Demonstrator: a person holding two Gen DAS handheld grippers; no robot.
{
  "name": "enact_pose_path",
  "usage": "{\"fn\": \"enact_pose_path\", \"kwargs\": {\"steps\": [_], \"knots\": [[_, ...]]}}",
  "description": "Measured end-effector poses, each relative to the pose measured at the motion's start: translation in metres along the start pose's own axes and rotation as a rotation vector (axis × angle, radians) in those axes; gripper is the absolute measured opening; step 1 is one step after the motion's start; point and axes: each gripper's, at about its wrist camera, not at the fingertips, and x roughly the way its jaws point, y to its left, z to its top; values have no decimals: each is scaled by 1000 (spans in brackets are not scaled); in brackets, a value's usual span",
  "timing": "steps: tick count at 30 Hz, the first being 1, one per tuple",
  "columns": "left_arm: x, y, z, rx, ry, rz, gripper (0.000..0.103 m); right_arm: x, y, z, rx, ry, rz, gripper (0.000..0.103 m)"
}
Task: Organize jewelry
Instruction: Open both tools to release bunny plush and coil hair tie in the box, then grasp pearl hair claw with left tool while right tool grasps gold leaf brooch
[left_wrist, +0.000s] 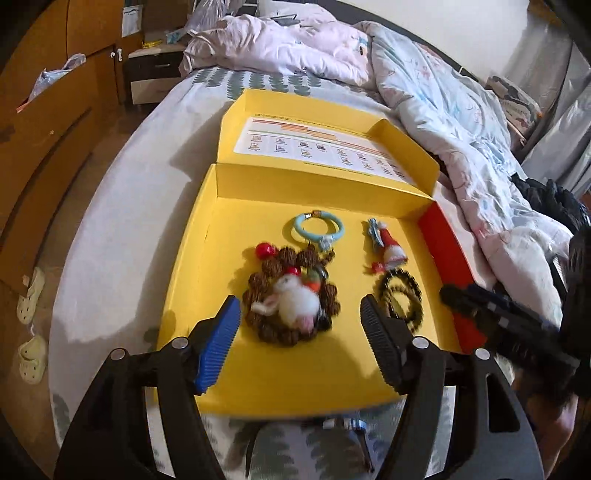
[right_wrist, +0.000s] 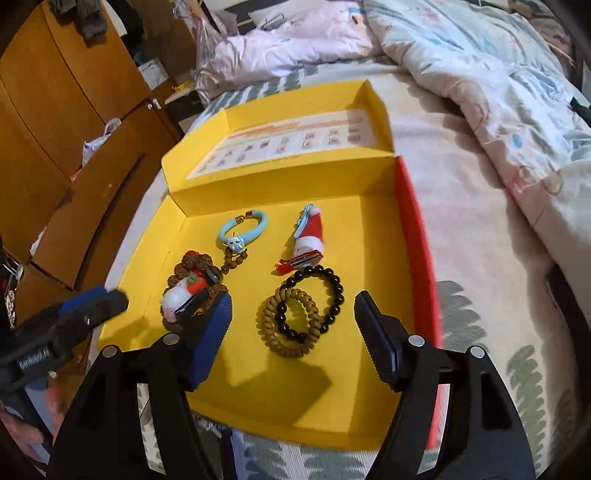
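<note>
Our left tool (left_wrist: 301, 325) stood released over the near part of the yellow box (left_wrist: 295, 384), nothing between its pads, one blue (left_wrist: 218, 343) and one black (left_wrist: 380, 345). Our right tool (right_wrist: 291, 326) was released too, pads clear of the jewelry, its jaws framing the two bracelets below it.

Taking the box as landmark: it lay open on the bed (left_wrist: 122, 236), lid (left_wrist: 325, 142) folded back at its far side with a printed sheet inside, and a red wall (right_wrist: 417, 236) along its right edge. All the jewelry lay on the box floor.

Near the box's middle, between the left tool's pads in that view, lay a ring of rough brown beads (left_wrist: 291, 295) with a white fluffy charm (left_wrist: 295, 301) on top of it. Just beyond, toward the lid, lay a pale blue bangle (right_wrist: 242, 229), a short string of wooden beads trailing from it toward the brown ring. To the right of the bangle lay a red-and-white clip (right_wrist: 308, 240).

Nearer us than the clip, a black bead bracelet (right_wrist: 314, 301) overlapped a tan coiled one (right_wrist: 286, 323).

Outside the box, a rumpled quilt (right_wrist: 480, 74) lay heaped across the far and right side of the bed, and wooden cabinets (right_wrist: 55, 110) stood to the left. Each tool showed at the edge of the other's view.
</note>
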Motion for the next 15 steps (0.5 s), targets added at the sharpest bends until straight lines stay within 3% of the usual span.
{"fn": "enact_pose_path", "kwargs": {"steps": [6,11,15], "knots": [[-25,-9,-47,99,14,62,70,-44,0,-30,-71,-29,-61,77],[-31,-18,-103,180,119,77,71,-82,-18,-77,-118,15,-143,81],[-30,-22,-140,229,194,109,71,-95,-50,-107,-46,77,-146,86]]}}
